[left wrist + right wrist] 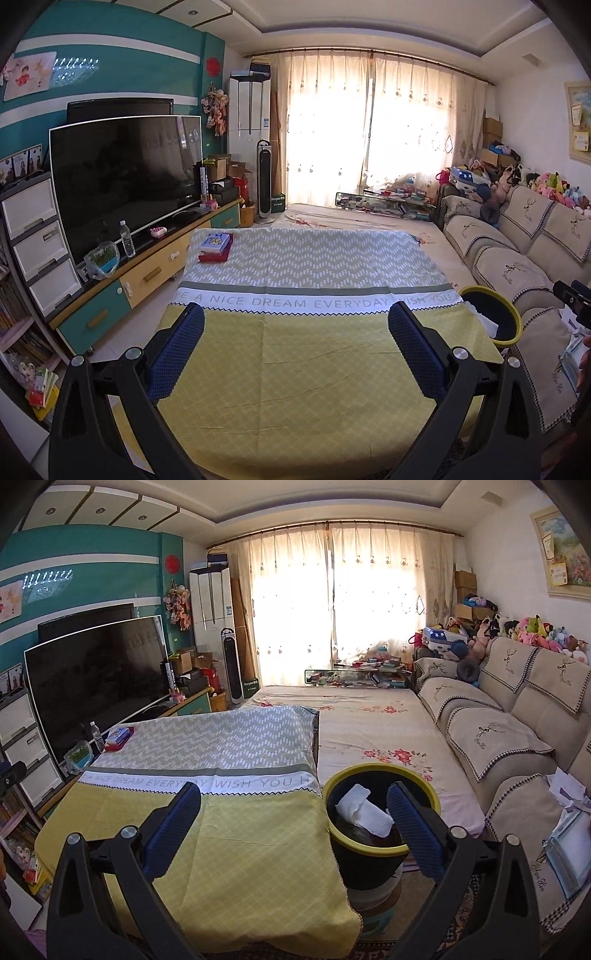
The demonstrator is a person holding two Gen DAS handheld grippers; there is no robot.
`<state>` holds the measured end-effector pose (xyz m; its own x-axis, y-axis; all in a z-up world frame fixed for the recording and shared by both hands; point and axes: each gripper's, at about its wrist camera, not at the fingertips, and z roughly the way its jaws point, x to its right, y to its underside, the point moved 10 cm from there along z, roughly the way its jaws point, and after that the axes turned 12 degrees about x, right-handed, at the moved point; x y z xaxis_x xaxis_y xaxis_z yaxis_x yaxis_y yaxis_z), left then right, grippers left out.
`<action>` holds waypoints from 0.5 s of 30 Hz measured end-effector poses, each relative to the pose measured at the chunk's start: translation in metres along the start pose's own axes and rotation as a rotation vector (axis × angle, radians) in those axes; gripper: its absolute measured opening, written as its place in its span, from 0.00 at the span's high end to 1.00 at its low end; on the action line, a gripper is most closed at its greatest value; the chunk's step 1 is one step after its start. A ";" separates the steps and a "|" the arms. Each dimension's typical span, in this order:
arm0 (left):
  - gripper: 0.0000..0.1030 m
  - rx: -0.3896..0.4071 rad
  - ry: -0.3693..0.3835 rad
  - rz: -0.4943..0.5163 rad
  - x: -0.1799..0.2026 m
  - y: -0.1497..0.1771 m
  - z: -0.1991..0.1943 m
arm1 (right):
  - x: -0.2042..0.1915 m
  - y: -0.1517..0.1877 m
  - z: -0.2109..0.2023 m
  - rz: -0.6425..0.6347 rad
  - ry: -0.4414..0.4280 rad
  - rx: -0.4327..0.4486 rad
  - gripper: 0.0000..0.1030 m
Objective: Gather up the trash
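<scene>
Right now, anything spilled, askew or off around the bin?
Nothing spilled. The bin stands upright beside the table, with a crumpled white tissue resting inside against its rim. Only oddity: loose papers lie scattered on the sofa.

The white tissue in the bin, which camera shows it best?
The right wrist view: the crumpled white tissue lies in plain sight inside the yellow-rimmed bin. The left wrist view catches only a white sliver at the bin's edge.

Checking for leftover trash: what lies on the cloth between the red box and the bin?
Nothing: in both wrist views the tablecloth is bare between the red box and the bin, which holds crumpled tissue.
</scene>
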<state>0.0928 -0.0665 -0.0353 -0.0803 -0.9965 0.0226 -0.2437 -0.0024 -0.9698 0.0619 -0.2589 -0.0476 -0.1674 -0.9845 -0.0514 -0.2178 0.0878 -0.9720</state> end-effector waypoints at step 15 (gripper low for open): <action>0.05 -0.012 0.017 0.017 0.017 -0.002 0.007 | 0.000 0.007 0.005 0.009 0.003 -0.020 0.07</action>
<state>0.0985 -0.0840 -0.0352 -0.1008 -0.9949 0.0107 -0.2534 0.0153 -0.9672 0.0650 -0.2585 -0.0557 -0.1723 -0.9833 -0.0594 -0.2354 0.0997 -0.9668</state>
